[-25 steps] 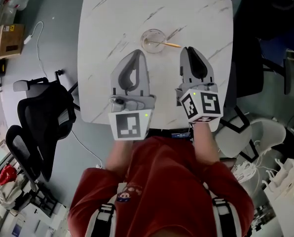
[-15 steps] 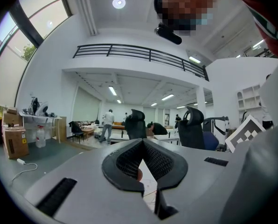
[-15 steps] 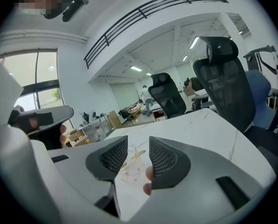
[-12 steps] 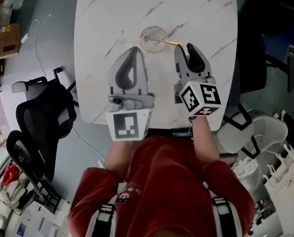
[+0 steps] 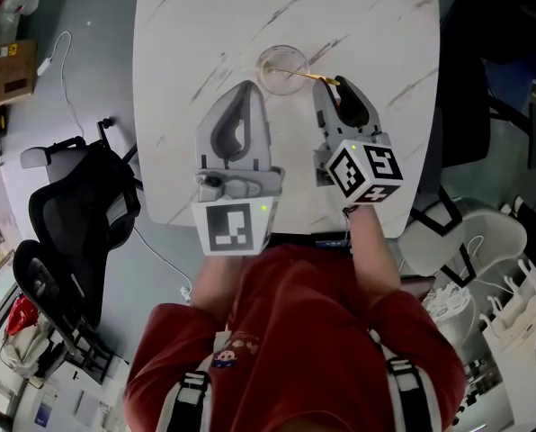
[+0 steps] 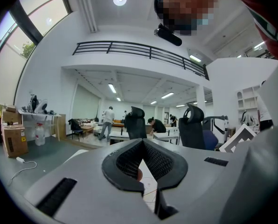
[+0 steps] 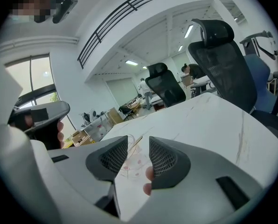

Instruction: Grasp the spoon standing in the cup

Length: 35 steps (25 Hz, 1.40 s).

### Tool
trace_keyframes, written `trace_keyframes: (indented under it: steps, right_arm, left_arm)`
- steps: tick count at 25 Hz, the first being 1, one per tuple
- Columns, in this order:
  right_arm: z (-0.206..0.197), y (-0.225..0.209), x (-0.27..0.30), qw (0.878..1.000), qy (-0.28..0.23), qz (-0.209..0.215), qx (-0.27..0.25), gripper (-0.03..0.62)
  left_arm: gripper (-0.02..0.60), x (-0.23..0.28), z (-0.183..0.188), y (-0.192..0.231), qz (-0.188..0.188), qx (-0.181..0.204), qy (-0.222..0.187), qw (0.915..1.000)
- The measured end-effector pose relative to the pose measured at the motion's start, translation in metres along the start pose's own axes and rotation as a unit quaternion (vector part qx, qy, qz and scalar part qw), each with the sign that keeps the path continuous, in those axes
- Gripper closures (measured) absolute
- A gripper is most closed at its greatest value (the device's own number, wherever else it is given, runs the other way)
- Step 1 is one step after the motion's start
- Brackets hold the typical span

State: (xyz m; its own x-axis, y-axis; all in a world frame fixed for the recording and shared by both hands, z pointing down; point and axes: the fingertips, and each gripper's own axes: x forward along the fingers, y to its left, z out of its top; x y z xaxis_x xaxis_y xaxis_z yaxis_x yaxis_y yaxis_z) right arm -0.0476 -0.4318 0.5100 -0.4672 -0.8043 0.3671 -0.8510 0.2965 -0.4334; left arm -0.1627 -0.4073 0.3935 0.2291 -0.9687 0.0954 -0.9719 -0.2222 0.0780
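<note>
In the head view, a clear cup [image 5: 281,68] stands toward the far side of the white marble table [image 5: 205,25], and the spoon [image 5: 306,76] leans out of it with its handle slanting over the rim toward the person's right. The right gripper [image 5: 343,88] points at that handle, its tips just beside the handle's free end, while the left gripper [image 5: 243,93] hangs near the cup on the near side, apart from it. In the left gripper view, the left gripper [image 6: 142,142] has its ribbed pads meeting at the tips with nothing between them, so it is closed and empty. In the right gripper view, the right gripper [image 7: 138,141] shows a clear gap between its pads; its jaws have just been opening, and nothing is pressed between them. Through the gap the cup [image 7: 128,165] and the slanted spoon [image 7: 131,149] sit ahead on the table. The step in hand looks like the approach. The next move probably calls for easing the parted jaws forward around the handle, then closing without tipping the cup.
</note>
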Motion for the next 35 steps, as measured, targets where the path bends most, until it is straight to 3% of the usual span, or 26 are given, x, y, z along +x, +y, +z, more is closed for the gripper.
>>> trace_keyframes:
  steps: [10, 18, 35]
  right_arm:
    - [0.000, 0.003, 0.004, 1.000, 0.004, 0.012, -0.001, 0.479]
    - [-0.002, 0.003, 0.004, 1.000, 0.007, 0.004, -0.006, 0.533]
    - [0.002, 0.015, 0.003, 1.000, 0.002, 0.015, -0.017, 0.551]
  left_arm:
    - [0.572, 0.001, -0.001, 0.000, 0.001, -0.002, 0.000, 1.0000]
    - [0.572, -0.001, -0.001, 0.001, 0.001, -0.001, 0.001, 1.0000]
    - [0.572, -0.007, -0.003, 0.007, 0.010, -0.004, 0.003, 0.9999]
